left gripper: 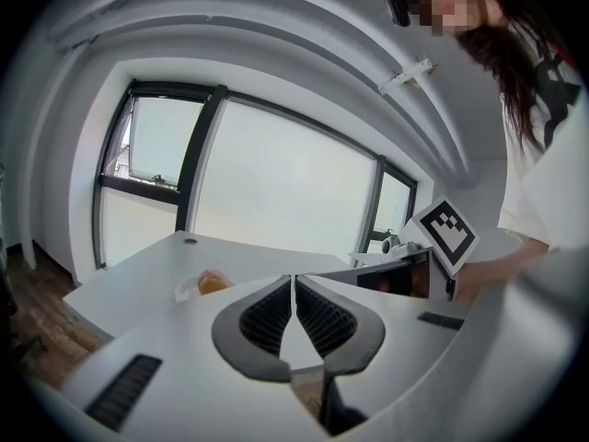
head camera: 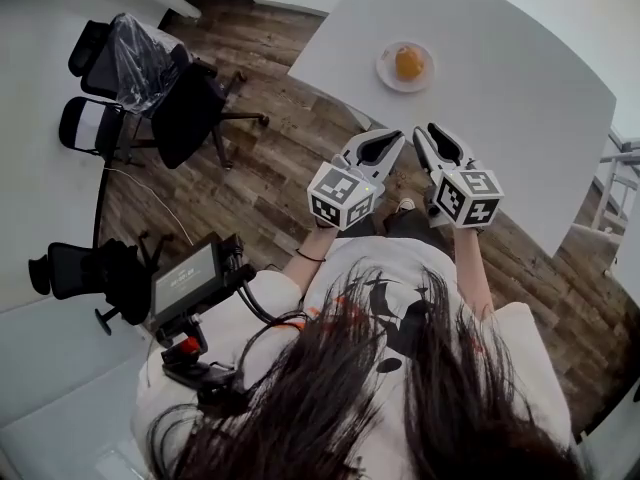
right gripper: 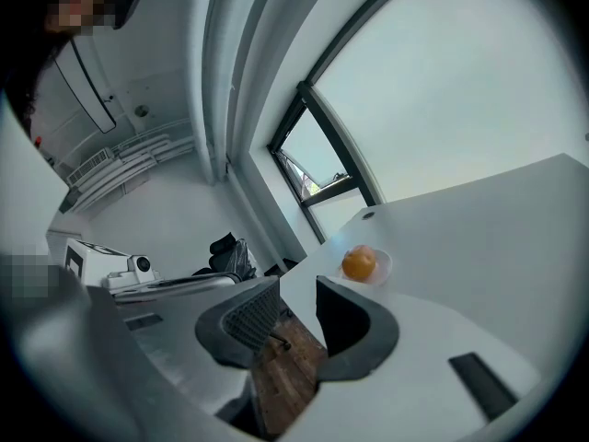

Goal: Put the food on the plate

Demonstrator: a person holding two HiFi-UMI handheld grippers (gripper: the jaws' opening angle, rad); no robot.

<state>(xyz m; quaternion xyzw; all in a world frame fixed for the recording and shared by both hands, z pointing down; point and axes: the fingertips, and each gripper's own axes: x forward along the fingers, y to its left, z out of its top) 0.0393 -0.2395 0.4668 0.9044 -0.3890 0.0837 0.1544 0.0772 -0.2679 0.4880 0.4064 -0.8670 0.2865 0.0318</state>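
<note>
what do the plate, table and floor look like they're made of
Plate: smooth white rim, probably ceramic or plastic; the look leaves it open.
Table: plain white matte top, likely laminate or painted board.
Floor: brown planks with grain and seams, so wood or wood-look laminate.

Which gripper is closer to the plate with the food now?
Right, narrowly. Both hang short of the table; the right gripper sits just nearer the plate, the left gripper beside it, slightly further back.
</note>
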